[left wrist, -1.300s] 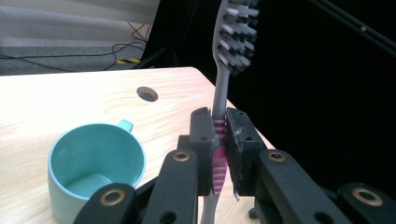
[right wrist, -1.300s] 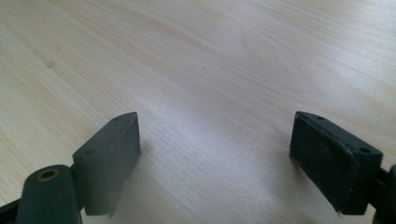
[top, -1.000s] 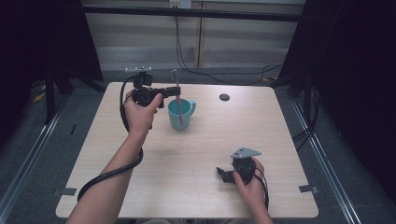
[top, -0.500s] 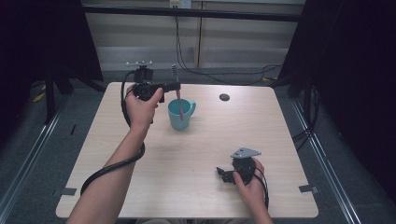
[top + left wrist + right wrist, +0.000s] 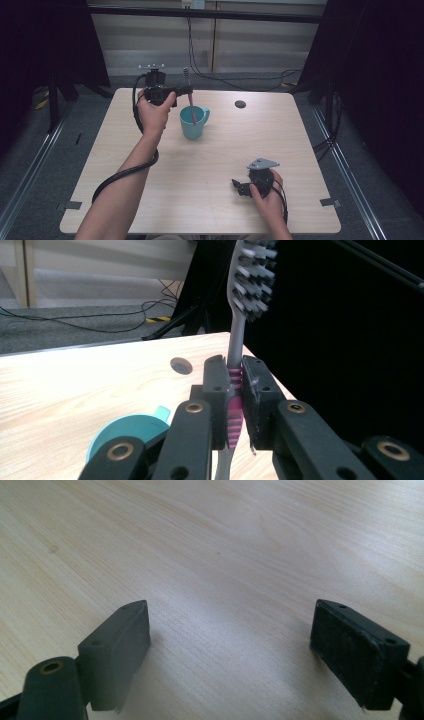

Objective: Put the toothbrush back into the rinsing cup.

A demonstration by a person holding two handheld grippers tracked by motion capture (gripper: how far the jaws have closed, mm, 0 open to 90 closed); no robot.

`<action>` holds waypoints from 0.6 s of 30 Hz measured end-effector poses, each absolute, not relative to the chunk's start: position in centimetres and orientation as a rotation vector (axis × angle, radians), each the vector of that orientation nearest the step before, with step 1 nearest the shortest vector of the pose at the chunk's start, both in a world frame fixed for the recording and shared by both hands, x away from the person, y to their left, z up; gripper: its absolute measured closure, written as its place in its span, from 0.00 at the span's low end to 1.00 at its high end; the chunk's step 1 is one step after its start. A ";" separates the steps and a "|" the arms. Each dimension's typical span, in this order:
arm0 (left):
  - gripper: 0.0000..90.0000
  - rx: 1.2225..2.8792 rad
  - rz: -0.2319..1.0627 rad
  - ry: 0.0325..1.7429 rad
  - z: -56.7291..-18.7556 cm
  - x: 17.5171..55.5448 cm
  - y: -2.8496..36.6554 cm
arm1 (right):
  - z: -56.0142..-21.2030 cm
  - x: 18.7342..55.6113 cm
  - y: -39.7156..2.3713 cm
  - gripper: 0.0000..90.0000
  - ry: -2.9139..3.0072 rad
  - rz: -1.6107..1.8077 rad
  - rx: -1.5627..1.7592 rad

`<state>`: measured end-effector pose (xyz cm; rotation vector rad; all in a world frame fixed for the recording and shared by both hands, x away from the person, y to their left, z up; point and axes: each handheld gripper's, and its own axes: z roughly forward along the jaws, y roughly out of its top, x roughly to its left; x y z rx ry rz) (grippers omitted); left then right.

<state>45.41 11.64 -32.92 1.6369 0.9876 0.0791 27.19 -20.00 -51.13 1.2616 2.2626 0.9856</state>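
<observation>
My left gripper [image 5: 186, 91] hovers over the table's far left part, shut on a toothbrush [image 5: 192, 111]. The brush stands nearly upright, its grey bristle head on top and its pink lower end reaching down into a teal mug [image 5: 194, 126] just right of the hand. In the left gripper view both pads [image 5: 217, 390] clamp the ribbed pink-and-grey neck of the toothbrush [image 5: 237, 335], and the mug rim [image 5: 125, 429] shows below. My right gripper [image 5: 240, 186] rests near the table's front right edge; the right gripper [image 5: 230, 640] stands open over bare wood.
A small dark round disc [image 5: 240, 104] lies on the light wooden table [image 5: 215, 160] at the far right of centre. Black curtains and metal frame rails surround the table. Cables trail on the floor behind it.
My left gripper has risen slightly with the toothbrush in it, still over the mug. The right hand has kept still.
</observation>
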 end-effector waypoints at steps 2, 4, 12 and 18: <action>0.91 1.633 0.085 0.987 -33.0 45.6 11.6 | -51.1 27.2 -20.0 0.17 2.263 0.986 1.261; 0.91 1.634 0.092 0.987 -33.0 45.8 11.5 | -51.1 27.2 -20.0 0.17 2.263 0.986 1.262; 0.91 1.623 0.108 1.003 -33.3 46.7 11.6 | -51.1 27.2 -20.0 0.17 2.263 0.986 1.262; 0.91 1.630 0.119 1.003 -33.4 47.4 11.4 | -51.1 27.2 -20.0 0.17 2.262 0.986 1.265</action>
